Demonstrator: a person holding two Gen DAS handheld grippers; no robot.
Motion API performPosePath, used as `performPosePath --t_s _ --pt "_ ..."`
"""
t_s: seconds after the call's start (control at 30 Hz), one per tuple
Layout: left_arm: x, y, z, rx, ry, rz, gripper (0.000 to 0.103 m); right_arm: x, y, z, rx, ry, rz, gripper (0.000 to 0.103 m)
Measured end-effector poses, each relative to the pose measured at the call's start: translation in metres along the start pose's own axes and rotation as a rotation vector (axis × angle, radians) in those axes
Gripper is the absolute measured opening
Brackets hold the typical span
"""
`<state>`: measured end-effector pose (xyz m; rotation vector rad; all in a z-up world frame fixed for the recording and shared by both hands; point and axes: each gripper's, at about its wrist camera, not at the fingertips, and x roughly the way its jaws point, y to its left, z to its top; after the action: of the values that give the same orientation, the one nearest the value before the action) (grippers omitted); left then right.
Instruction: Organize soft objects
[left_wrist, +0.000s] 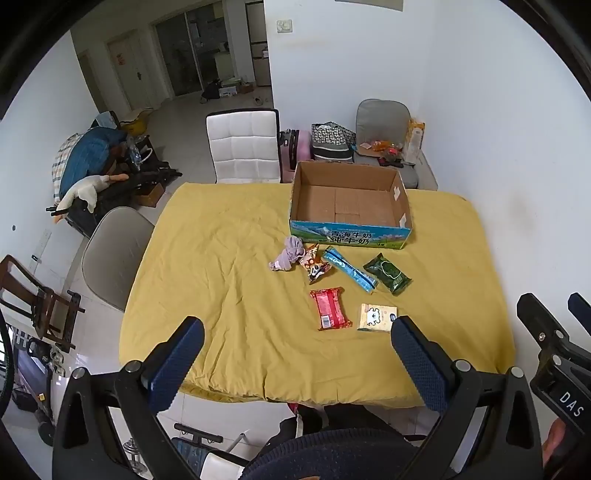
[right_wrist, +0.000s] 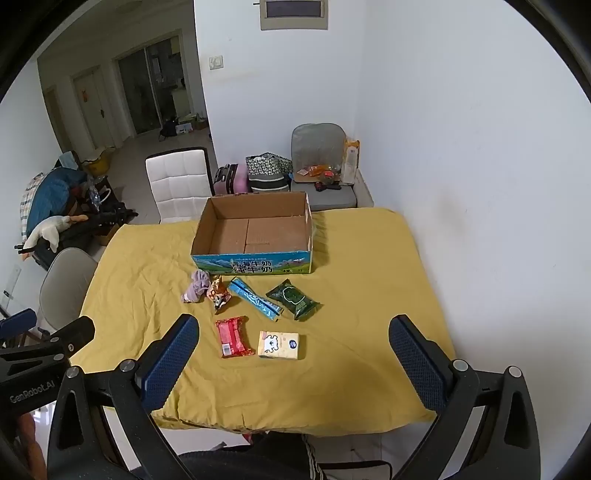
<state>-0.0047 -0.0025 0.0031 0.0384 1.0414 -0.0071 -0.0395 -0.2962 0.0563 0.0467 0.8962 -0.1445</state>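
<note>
Both claws hang spread wide and empty at the near edge of the yellow cloth-covered table (right_wrist: 369, 302): the left gripper (left_wrist: 297, 354) and the right gripper (right_wrist: 293, 350), side by side, tipped down toward the cloth and touching nothing.

Just ahead of the left claw's right finger lies a cream tissue pack with a cartoon dog (left_wrist: 376, 316), and beside it a red snack wrapper (left_wrist: 330, 308); from the right claw both sit between the fingers, slightly left.

Beyond them runs a loose row: crumpled lilac cloth (left_wrist: 288, 254), orange printed snack bag (left_wrist: 314, 266), long blue zip pouch (left_wrist: 349, 270), dark green wipes pack (left_wrist: 388, 273).

Farther ahead stands the open cardboard box with a blue printed front (right_wrist: 255, 263), its inside bare. Wide bare cloth lies to either side of the items.
</note>
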Motion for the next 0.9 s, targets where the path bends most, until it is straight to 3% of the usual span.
performPosePath --t_s 0.9 --pt "-0.0018 0.0058 -0.0027 -0.008 -0.027 0.003 0.103 -0.0091 -0.0033 0.0055 0.011 -0.025 0.008 0.103"
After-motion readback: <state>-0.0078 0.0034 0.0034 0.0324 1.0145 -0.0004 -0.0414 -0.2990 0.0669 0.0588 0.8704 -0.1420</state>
